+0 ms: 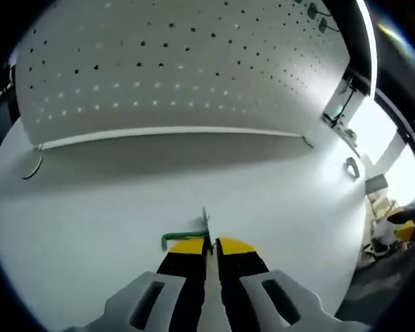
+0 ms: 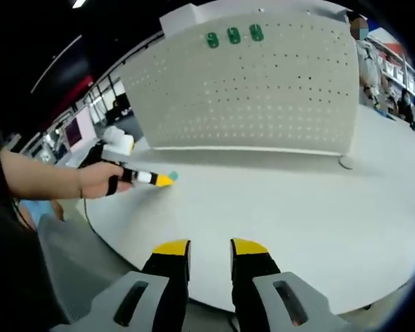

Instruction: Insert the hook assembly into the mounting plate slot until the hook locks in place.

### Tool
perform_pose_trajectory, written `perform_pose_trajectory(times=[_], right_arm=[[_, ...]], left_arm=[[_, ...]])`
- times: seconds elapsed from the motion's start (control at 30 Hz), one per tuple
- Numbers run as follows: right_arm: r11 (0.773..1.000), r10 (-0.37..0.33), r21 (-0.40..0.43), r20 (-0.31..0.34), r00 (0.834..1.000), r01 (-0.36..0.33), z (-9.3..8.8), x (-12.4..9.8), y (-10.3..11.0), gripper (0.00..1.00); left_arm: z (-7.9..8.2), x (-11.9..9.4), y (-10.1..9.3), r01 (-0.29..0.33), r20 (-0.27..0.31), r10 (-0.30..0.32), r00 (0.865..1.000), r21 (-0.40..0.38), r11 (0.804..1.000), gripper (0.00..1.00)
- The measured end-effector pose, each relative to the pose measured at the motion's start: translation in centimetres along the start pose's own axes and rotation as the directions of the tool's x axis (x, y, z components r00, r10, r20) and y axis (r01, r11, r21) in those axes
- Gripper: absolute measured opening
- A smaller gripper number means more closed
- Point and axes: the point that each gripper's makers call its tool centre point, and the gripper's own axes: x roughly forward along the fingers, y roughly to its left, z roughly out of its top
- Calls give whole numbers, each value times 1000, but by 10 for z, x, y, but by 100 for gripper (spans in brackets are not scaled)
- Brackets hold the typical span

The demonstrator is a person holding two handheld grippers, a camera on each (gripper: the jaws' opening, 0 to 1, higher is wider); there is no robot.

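- In the left gripper view, the left gripper (image 1: 210, 243) has its yellow-tipped jaws drawn almost together, leaving only a thin slit between them.
- Pinched in that slit is the green hook (image 1: 182, 237): a thin metal part stands up from between the tips, and a green arm runs out to the left of the left jaw and bends down at its end.
- The jaws and the hook are low over the white table (image 1: 111, 207); whether the hook touches the surface cannot be told.
- Well ahead of the jaw tips the white pegboard (image 1: 180, 69) stands upright on the table, its rows of small holes facing the camera, its bottom edge running across the view beyond the tips.
- Far ahead and to the right of the jaws, near the board's upper corner, a few green hooks on the board (image 1: 317, 15) can be made out.
- In the right gripper view, the right gripper (image 2: 209, 247) has its jaws parted with a clear gap, and nothing lies between them; the tips hang over the near edge of the table.
- Ahead and to the left of those jaws, a person's hand (image 2: 97, 178) holds the left gripper, whose yellow tip carries a small green piece just above the table.
- Straight ahead, the pegboard rises with three green hooks in a row near its top.
- A small round disc (image 2: 346, 163) lies on the table ahead and to the right, just by the board's lower corner.
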Motion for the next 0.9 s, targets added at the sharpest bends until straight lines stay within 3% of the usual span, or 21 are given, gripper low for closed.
perform_pose_trajectory(times=[0.2, 0.37, 0.47, 0.63, 0.9], right_arm=[[1000, 3, -1, -3, 1000, -3, -2, 2, 1, 21], [1000, 18, -12, -10, 1000, -19, -2, 7, 7, 21], [1000, 25, -19, -9, 1000, -25, -1, 8, 9, 21], [999, 36, -38, -18, 999, -37, 0, 9, 11, 21], [997, 52, -58, -17, 998, -53, 4, 13, 17, 21]], left_arm=[[5, -6, -1, 24, 18, -25, 1000, 21, 999, 5], [-1, -10, -2, 33, 2, -33, 999, 43, 999, 4], [-3, -14, -5, 53, 13, -53, 999, -11, 999, 4], [-3, -22, -8, 63, 12, -63, 998, -13, 998, 4], [-9, -45, -27, 136, -24, -134, 991, 90, 987, 4]])
